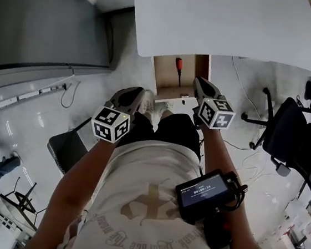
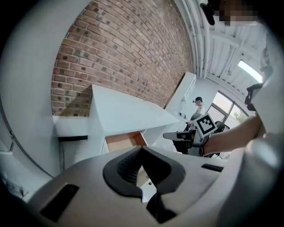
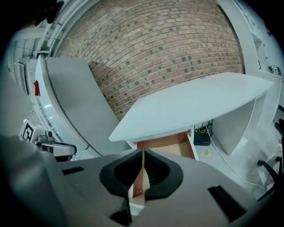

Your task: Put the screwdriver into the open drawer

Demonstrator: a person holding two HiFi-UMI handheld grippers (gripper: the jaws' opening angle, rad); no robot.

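A screwdriver [image 1: 179, 64] with a red handle and dark shaft lies inside the open wooden drawer [image 1: 166, 75] under the white desk top [image 1: 223, 23]. Both grippers hang in the air in front of the drawer, above the person's legs. My left gripper [image 1: 138, 93] is left of the drawer's front, and its jaws meet at the tips with nothing between them. My right gripper [image 1: 200, 83] is at the drawer's right front corner, jaws together and empty. The drawer [image 2: 120, 141] shows beyond the left jaws, and the drawer [image 3: 171, 144] also shows beyond the right jaws.
A black office chair [image 1: 288, 131] stands at the right and a dark seat [image 1: 66, 150] at the left. A grey partition [image 1: 44, 19] fills the upper left. A black box [image 3: 202, 138] and cables lie under the desk. A person [image 2: 199, 104] stands far off.
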